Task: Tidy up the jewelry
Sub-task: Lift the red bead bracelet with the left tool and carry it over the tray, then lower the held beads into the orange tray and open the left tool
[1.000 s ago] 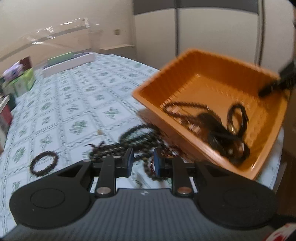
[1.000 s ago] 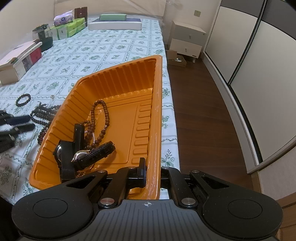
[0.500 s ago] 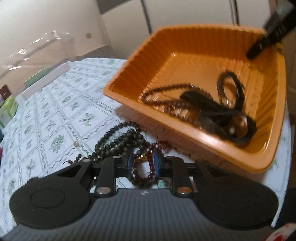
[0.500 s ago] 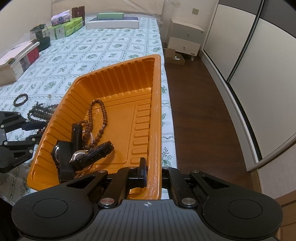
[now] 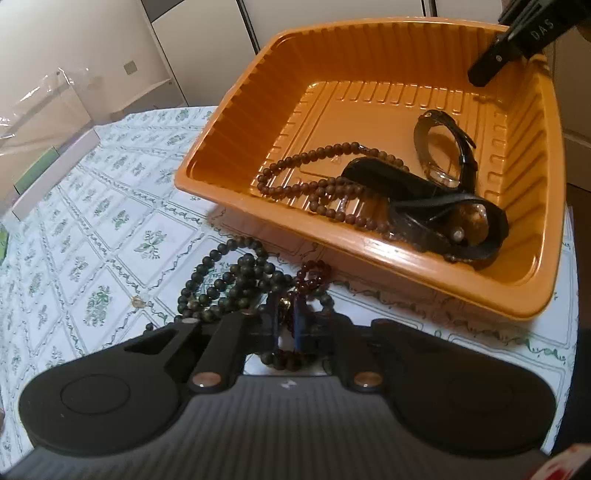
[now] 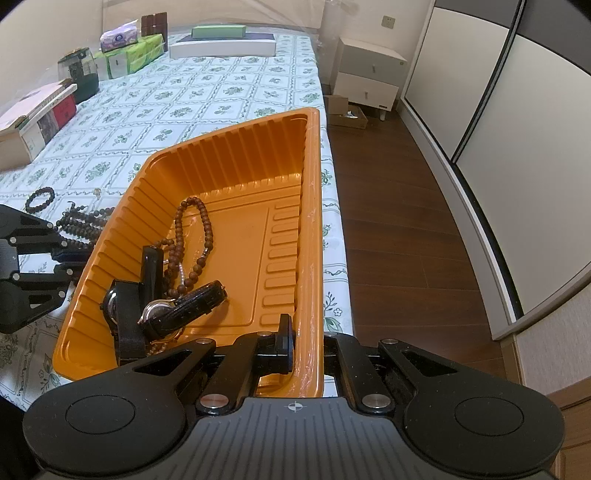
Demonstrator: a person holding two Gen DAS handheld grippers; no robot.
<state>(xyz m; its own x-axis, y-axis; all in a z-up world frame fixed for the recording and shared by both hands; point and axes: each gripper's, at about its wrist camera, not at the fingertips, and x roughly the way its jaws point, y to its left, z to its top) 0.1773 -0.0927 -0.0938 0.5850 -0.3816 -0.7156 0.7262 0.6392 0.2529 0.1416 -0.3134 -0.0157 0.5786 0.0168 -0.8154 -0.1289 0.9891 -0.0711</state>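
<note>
Beside the orange tray (image 5: 236,162) on the patterned counter (image 5: 92,236), my left claw (image 5: 285,320) has just been closing and now pinches the dark red bead bracelet (image 5: 310,275), which lies tangled against the dark green bead necklace (image 5: 236,280). My right claw (image 6: 301,341) is clenched on the tray's near wall, with watches (image 6: 177,314) and brown beads (image 6: 192,236) lying inside.

A white cloth with a green floral grid (image 6: 229,92) covers the desk. At its far end lie a green box (image 6: 218,31) on a long white box (image 6: 223,47). Green tissue packs (image 6: 127,57), a dark jar (image 6: 79,74) and books (image 6: 35,118) line one side. A white 2-drawer nightstand (image 6: 369,75) stands on the wood floor (image 6: 399,206) near the sliding wardrobe doors (image 6: 491,110).
</note>
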